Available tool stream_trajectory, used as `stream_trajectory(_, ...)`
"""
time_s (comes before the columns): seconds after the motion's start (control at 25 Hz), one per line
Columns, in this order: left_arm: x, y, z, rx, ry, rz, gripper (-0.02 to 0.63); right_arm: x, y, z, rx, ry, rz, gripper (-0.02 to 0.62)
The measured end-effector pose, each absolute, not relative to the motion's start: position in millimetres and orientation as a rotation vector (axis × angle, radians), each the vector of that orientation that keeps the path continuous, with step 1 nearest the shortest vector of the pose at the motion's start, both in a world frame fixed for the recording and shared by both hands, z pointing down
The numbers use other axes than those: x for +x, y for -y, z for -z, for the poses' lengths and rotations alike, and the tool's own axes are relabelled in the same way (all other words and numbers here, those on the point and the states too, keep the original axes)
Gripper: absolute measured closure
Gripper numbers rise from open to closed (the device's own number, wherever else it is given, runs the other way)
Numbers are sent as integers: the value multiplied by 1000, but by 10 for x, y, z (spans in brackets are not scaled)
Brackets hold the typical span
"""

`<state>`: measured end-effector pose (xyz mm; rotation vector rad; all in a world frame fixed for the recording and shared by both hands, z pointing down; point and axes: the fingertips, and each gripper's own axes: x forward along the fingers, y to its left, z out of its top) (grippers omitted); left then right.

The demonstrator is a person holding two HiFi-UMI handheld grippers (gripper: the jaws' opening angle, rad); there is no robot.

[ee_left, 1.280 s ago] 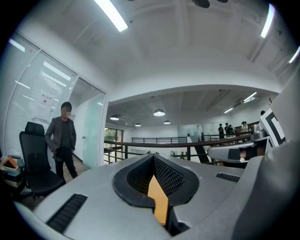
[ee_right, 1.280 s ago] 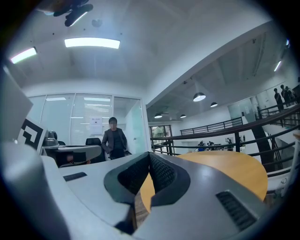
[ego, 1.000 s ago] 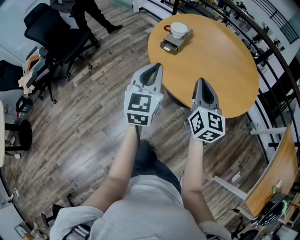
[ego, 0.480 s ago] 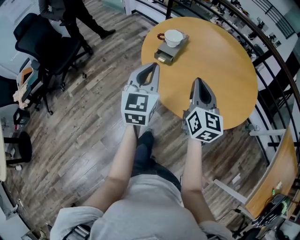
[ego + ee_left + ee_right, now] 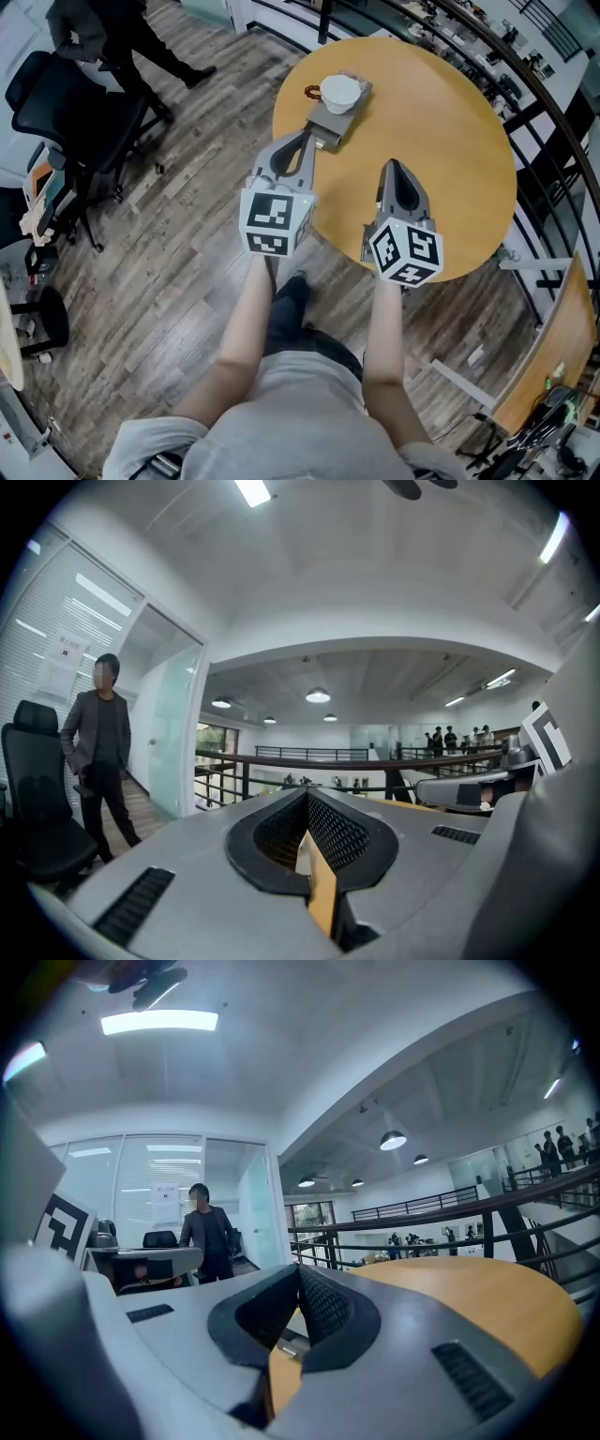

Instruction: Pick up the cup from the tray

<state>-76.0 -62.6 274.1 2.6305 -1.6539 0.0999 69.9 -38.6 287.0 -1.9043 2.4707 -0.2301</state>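
The pickup is not yet under way, by the look of it. The white ceramic cup with a brown handle [image 5: 340, 93] stands upright on the far end of the small grey rectangular tray [image 5: 323, 120], with its handle turned to nine o'clock. The tray lies on the round tan wooden table [image 5: 441, 141], close to the table's edge at about ten o'clock. Nothing touches the cup or the tray. I judge that the whole job is left: close the gap, open one pair of fingers, take the cup and lift it clear of the tray.

The left gripper [image 5: 303, 138] is held out in front of the person on a bare, nearly straight left forearm [image 5: 246, 323], its tips pointing to twelve o'clock. In the head view the tips show just beside the tray's near end and apart from it. The cup lies ahead of them at about one o'clock. How high the gripper rides above the table cannot be told. In the left gripper view its fingers [image 5: 337, 832] are pressed together with nothing between them, and only a sliver of table shows behind the slit.

The right gripper [image 5: 394, 166] sits beside it over the near part of the table, on a bare right forearm [image 5: 382, 328], well apart from the tray. It also points to twelve o'clock, and the cup is at about eleven o'clock from its tips. Its fingers [image 5: 323, 1309] are closed too and empty, with the table top spreading beyond them.
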Motion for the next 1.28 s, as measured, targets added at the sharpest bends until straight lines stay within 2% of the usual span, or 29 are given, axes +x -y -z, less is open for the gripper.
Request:
stream_trajectory(0.6,-948,1353,-2903,2601,1636,-121,600,612,1006,-3018,-1947,-2487,266,589)
stream_trajectory(1.28,-674,2032,-3252,2476,1713,-145,600,969,1764,-3207,-1854,-2543,325,589)
